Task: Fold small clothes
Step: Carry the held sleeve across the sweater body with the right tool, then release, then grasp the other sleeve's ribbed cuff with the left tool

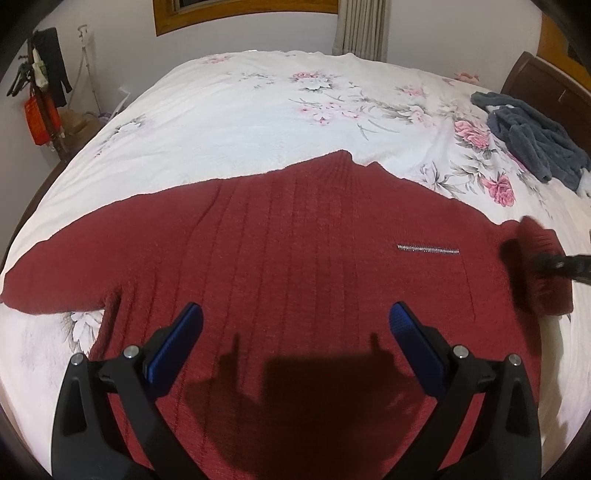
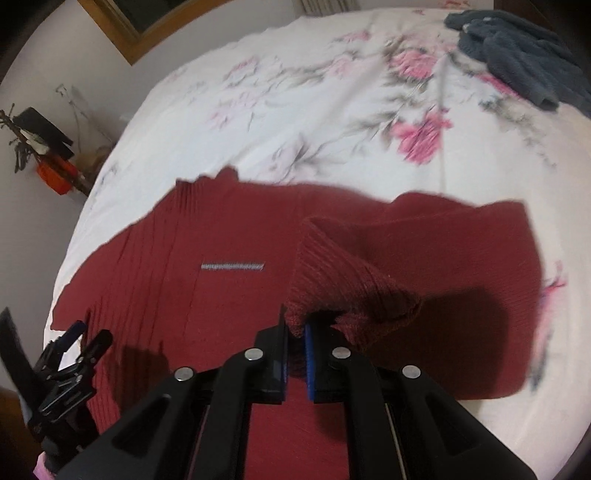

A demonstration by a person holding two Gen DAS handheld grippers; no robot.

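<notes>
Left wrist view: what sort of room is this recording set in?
Most likely a home bedroom: a bed with a floral sheet, a wooden headboard, and a curtain by a wood-framed window.

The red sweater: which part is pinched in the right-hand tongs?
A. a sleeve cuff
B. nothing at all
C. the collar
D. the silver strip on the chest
A: the right tongs are shut on the ribbed sleeve cuff of the red sweater, lifting it.
</notes>
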